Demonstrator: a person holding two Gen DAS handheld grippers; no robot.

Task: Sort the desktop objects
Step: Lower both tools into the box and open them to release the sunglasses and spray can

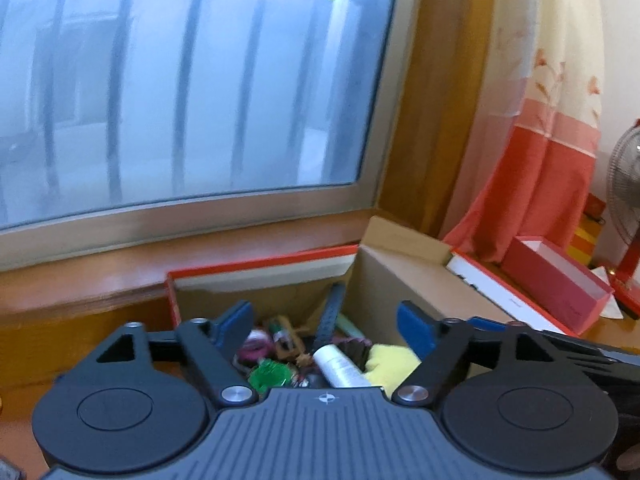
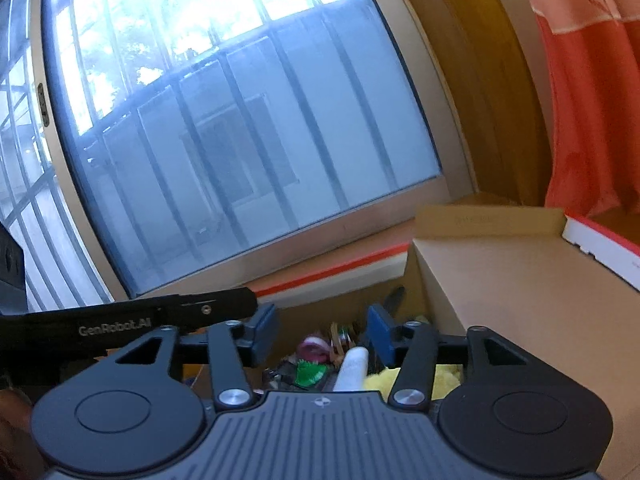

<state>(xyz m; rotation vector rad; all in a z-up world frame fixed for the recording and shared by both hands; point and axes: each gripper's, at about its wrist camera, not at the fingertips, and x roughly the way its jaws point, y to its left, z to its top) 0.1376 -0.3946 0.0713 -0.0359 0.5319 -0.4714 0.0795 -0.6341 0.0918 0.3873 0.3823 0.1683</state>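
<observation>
Below the frosted barred window [image 1: 192, 80], the open cardboard box with a red rim [image 1: 260, 262] sits against the wooden sill, its lower half hidden behind both gripper bodies. Its jumble blurs together: a white cylindrical tube [image 1: 340, 366], a crumpled yellow cloth [image 1: 390, 364], a green shiny wrapper [image 1: 270, 374], a dark perforated strap [image 1: 331, 314]; smaller bits are unreadable. Above it, the left gripper [image 1: 326, 320] is spread wide and empty, and the right gripper [image 2: 324, 330] is parted with nothing pinched. A closed tan carton [image 2: 500, 280] crowds the box's right wall.
</observation>
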